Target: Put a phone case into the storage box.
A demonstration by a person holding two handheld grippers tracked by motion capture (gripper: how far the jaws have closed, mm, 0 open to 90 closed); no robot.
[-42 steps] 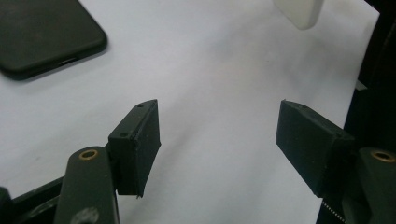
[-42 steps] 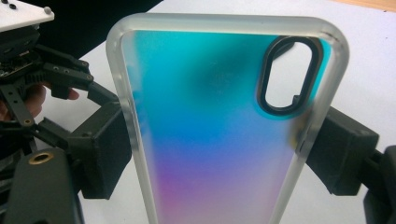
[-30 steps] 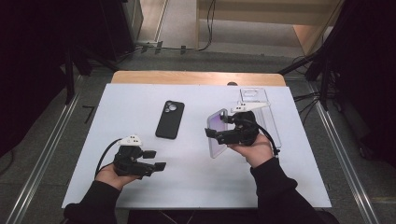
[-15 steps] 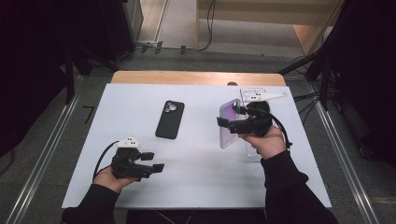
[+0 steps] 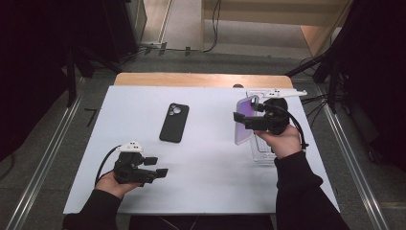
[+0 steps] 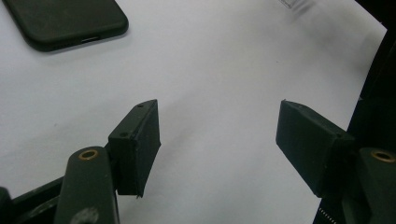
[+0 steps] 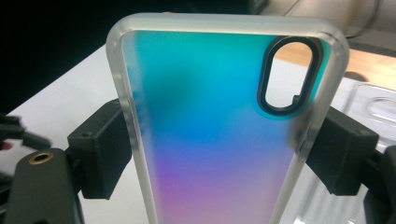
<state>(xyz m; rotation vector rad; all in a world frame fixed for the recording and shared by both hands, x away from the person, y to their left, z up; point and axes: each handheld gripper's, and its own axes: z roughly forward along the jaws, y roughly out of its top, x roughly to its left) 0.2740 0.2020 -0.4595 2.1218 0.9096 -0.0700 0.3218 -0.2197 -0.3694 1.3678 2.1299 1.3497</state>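
Two phone cases in play on the white table (image 5: 206, 191), going by the black phone (image 5: 174, 122) lying flat at mid-table as landmark. Well to the right of that phone, lifted off the table: iridescent case (image 5: 242, 125), pinched across its width between the jaws of the right gripper (image 5: 245, 120), camera cutout uppermost. Just beyond it, further right of the phone: clear tray (image 5: 266, 154), flat on the table. Near and left of the phone: left gripper (image 5: 158, 166), resting low, jaws spread with nothing between. Judged: pick-up done; left to do, probably carrying the case over and fitting it to the phone, with no contact between the two yet.
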